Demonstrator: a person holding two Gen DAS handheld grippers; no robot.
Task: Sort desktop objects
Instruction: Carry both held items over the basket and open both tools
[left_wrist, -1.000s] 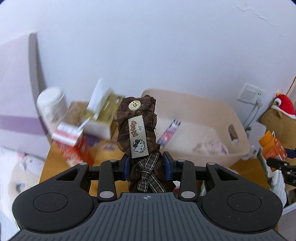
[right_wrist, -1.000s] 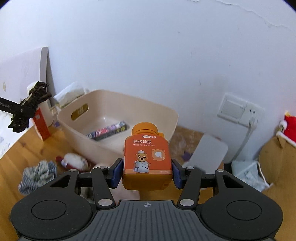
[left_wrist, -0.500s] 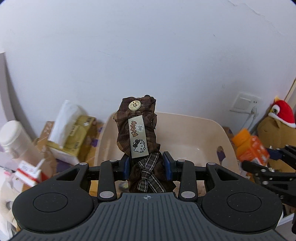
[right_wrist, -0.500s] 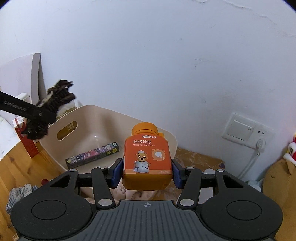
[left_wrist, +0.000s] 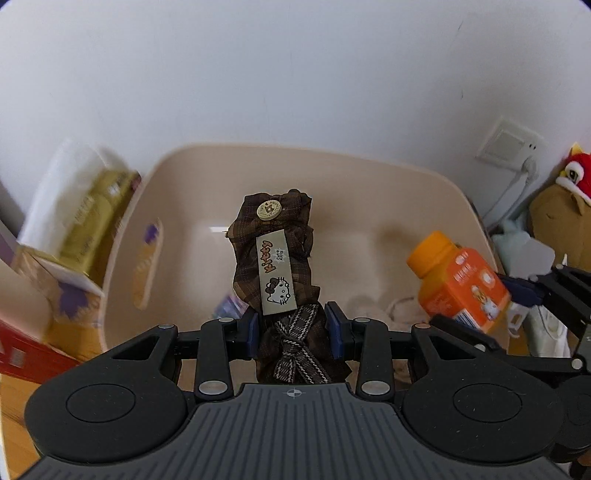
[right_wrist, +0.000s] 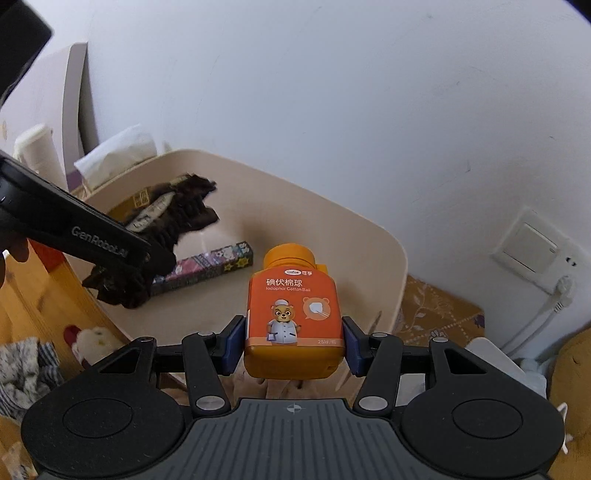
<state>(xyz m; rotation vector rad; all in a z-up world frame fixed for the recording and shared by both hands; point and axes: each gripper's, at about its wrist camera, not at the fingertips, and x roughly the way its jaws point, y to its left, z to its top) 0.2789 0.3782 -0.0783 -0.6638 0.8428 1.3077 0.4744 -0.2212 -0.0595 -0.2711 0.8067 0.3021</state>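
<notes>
Backdrop: white wall (left_wrist: 295, 74) fills the upper frame; beige plastic tub (left_wrist: 369, 173) sits mid-frame.
Left gripper (left_wrist: 293, 328): I pinch a brown plaid fabric hair tie (left_wrist: 275, 254), poised over the tub's centre.
Right gripper (right_wrist: 293, 349): my pads clamp an orange plastic cotton-ball bottle (right_wrist: 293, 310) over the tub's near rim.
Doing it well: I'd go well inside the walls before letting go, one item at a time, avoiding the dark patterned box (right_wrist: 210, 264).

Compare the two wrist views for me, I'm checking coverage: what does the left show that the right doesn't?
Left wrist only: the red-capped plush toy and the scrunchie's kitty label.
Right wrist only: the dark patterned box lying in the bin, and striped cloth on the desk.
Both: the beige bin, the brown scrunchie in the left gripper, the orange bottle in the right gripper.
</notes>
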